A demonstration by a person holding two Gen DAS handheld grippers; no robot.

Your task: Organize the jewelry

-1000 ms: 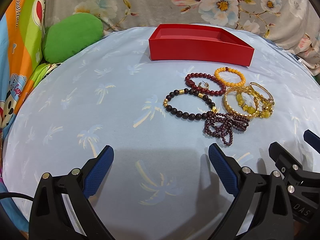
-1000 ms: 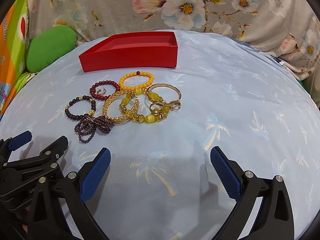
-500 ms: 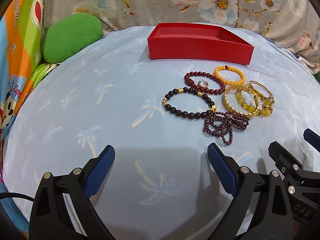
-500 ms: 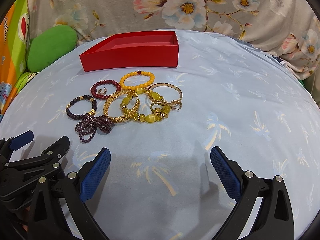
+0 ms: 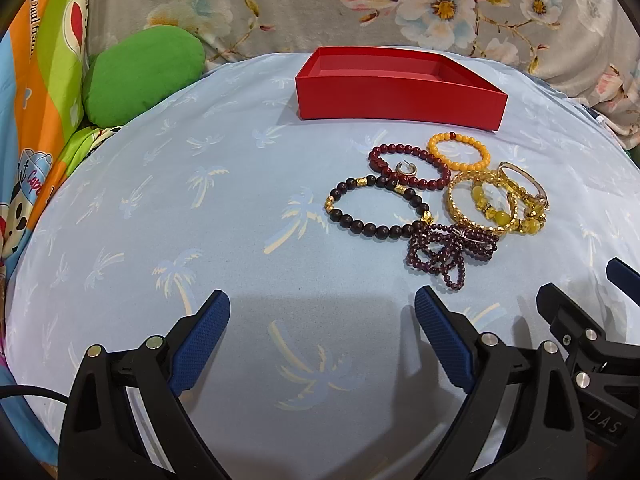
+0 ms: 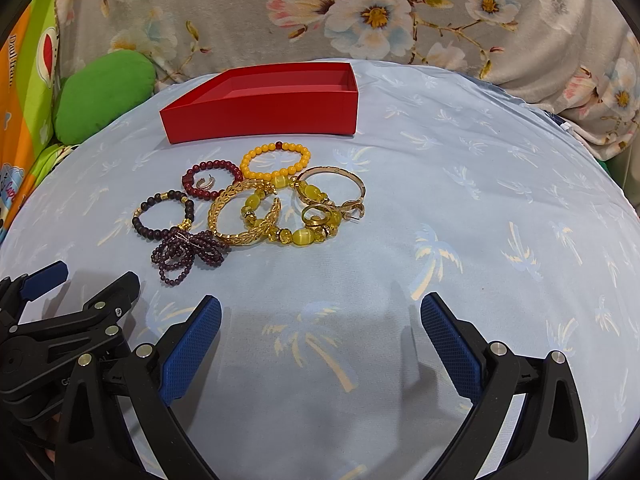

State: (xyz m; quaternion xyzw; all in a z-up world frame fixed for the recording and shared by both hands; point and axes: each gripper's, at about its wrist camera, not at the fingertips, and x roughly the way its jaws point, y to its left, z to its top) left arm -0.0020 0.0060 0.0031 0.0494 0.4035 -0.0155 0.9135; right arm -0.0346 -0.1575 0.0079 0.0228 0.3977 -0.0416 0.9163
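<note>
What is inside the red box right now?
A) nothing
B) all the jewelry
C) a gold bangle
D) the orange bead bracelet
A: the red box shows only its bare red floor, while the orange bead bracelet and the other pieces lie on the blue cloth in front of it.

On the colourful striped cartoon-print fabric (image 5: 38,92) at the left edge, dark letters run vertically down the orange stripe and read roughly "Daul fran", with the final letters unclear. Lower on the same fabric, a cartoon figure's white sailor cap carries a script word starting "Cap", the rest cut off by a fold. The right wrist view shows the same fabric (image 6: 24,92) with the vertical lettering again, legible only as "Daul", and a fragment of the cap script too small to read. On the black plastic body of the right gripper (image 5: 608,426), seen in the left wrist view, pale capitals read "DAS". The left gripper's black body (image 6: 66,382), seen in the right wrist view, shows a single pale "G".
</note>
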